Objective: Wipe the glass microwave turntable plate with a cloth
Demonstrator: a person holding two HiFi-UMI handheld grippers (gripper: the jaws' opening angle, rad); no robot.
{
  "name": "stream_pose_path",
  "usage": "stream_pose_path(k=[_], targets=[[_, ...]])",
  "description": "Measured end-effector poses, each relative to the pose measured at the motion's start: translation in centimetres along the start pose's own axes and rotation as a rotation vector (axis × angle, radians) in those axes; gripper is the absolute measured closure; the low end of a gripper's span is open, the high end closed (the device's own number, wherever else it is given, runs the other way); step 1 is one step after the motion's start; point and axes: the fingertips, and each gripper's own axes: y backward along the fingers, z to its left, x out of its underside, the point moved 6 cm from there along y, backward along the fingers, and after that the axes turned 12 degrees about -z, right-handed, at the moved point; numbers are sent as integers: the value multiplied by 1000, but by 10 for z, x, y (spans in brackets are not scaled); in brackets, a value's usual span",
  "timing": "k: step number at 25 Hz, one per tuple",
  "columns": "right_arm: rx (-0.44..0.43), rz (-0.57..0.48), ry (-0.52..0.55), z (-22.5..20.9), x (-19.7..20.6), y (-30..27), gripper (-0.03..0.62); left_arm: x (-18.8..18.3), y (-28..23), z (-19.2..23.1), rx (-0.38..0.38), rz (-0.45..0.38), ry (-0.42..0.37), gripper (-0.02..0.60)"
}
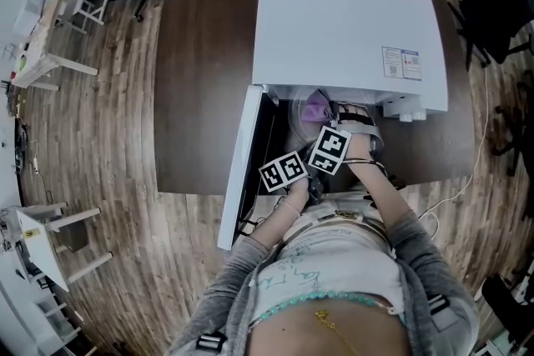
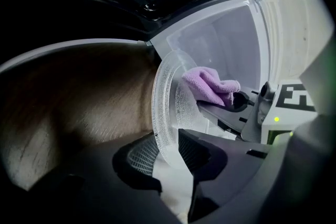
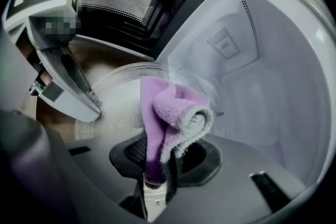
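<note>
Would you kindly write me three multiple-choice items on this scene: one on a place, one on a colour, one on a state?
1. Where is the glass plate? A. flat on the table B. clamped by its rim in the left tool C. on the floor
2. What colour is the cloth? A. purple B. yellow C. green
3. How is the microwave door? A. shut B. taken off C. swung open
Key: B, the left tool's jaws pinch its rim; A, both gripper views show purple; C, the head view shows it swung out.
</note>
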Motion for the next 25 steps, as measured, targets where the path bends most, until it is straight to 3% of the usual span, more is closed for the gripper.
stream_pose_path(k=[12,25], targets=[[74,69,-104,-30,38,-1,485,-1,0,1,-2,2,4,459],[86,114,-188,-20,66,13,487,-2,1,0,-2,-1,1,459]])
